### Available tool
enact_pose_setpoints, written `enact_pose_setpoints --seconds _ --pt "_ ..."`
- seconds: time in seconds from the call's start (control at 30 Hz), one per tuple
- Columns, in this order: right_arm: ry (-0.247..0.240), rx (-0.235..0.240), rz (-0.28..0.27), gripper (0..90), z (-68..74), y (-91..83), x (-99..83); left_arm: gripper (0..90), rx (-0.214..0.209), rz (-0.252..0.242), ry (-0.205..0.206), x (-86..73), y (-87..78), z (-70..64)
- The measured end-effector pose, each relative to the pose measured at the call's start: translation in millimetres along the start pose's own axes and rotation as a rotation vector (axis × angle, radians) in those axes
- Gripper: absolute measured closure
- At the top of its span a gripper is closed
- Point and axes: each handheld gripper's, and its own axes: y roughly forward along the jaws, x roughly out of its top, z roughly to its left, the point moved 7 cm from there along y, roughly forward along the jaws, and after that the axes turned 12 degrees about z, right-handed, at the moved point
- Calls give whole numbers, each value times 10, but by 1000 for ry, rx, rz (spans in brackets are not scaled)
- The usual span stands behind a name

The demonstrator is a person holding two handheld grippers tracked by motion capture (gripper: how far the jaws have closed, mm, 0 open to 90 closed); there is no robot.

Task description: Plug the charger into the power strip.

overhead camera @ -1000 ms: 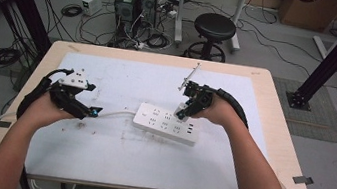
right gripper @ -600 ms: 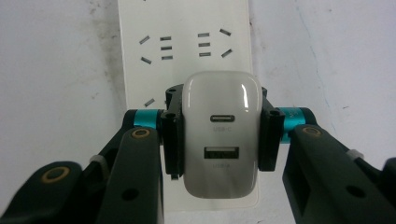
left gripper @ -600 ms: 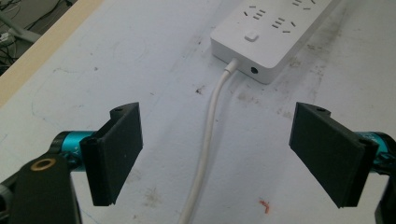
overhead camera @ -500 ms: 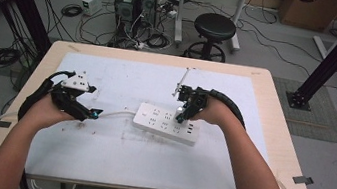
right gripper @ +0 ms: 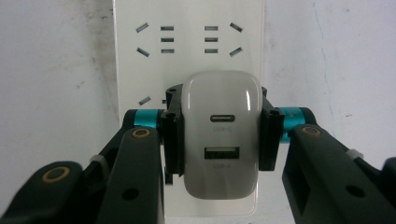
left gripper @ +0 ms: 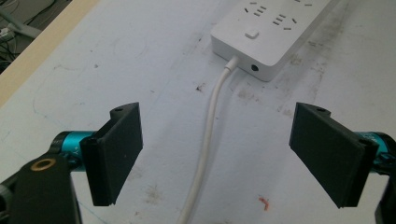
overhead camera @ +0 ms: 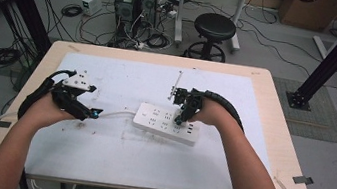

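A white power strip (overhead camera: 167,123) lies in the middle of the white mat, its white cord (left gripper: 209,135) running off to the left. In the right gripper view a white USB charger (right gripper: 220,133) sits over the power strip (right gripper: 187,42), and my right gripper (right gripper: 219,135) is shut on its two sides. From the high view that right gripper (overhead camera: 181,119) points down onto the strip. My left gripper (overhead camera: 93,112) hovers left of the strip, over the cord. Its jaws stand wide open in the left gripper view, left gripper (left gripper: 217,156), with the cord on the mat between them, untouched.
The white mat (overhead camera: 112,152) covers most of the wooden table (overhead camera: 274,120). Behind the table a black stool (overhead camera: 214,28), computer cases (overhead camera: 135,1) and loose cables lie on the floor. A black frame post (overhead camera: 334,53) stands at the right.
My right gripper has come down and slightly forward, bringing the charger onto the power strip. The left gripper has barely moved.
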Motion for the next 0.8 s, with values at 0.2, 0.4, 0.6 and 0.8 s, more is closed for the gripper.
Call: enact_pose_setpoints --seconds 0.2,0.4,0.6,0.8 --pt "35 36 -12 638 -37 9 -15 173 13 -3 2 14 -15 2" --pt "32 0 -5 639 12 9 -11 173 9 -4 1 7 -26 -3" --pt "37 -5 -3 639 14 17 -3 173 8 -3 19 45 19 -33" --pt "45 -14 13 639 22 46 25 173 2 8 33 63 60 -64"
